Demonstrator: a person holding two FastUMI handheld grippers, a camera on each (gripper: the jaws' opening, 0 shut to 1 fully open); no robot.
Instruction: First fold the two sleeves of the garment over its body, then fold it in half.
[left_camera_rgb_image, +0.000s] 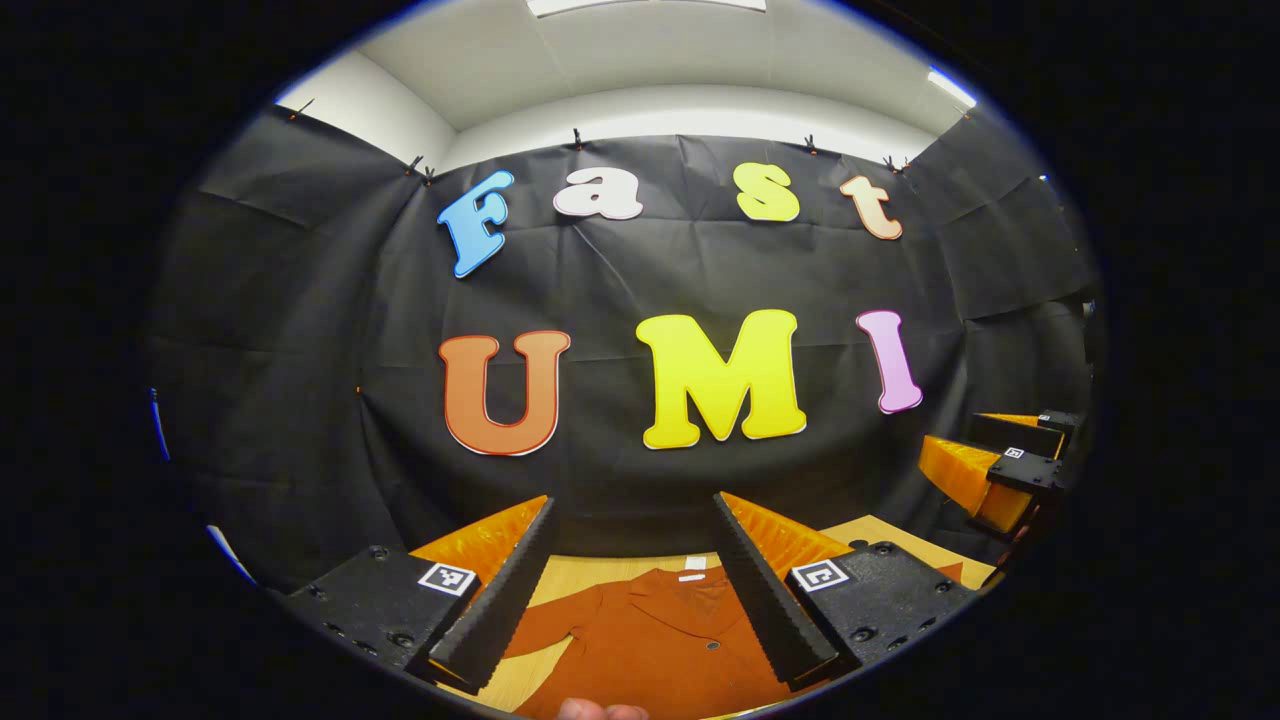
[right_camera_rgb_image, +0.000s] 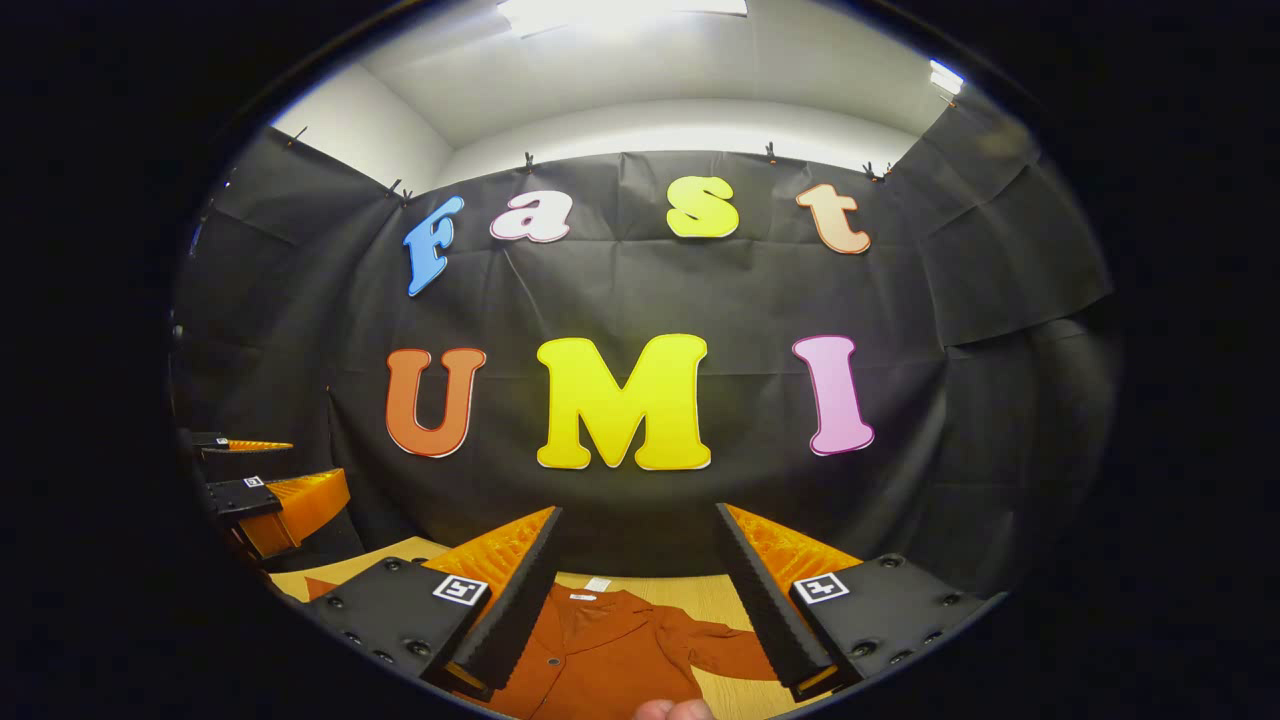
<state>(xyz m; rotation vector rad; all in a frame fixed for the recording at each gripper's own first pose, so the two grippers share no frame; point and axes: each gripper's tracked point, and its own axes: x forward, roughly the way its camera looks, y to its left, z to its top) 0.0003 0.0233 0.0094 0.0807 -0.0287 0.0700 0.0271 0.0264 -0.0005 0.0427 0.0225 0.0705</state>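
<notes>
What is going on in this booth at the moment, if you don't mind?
A person holds a two-finger tool in each hand above a rust-orange garment lying on a wooden table. The left tool and right tool are both open and raised, touching nothing. The sleeves appear to lie spread out, so folding looks not yet begun.

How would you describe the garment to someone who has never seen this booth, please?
Find the light wooden table at the foot of the black cloth wall. On it lies the garment, a rust-orange top spread flat with its collar toward the wall and sleeves out to the sides. It is the only cloth item on the table, with a small white neck label and a front button.
</notes>
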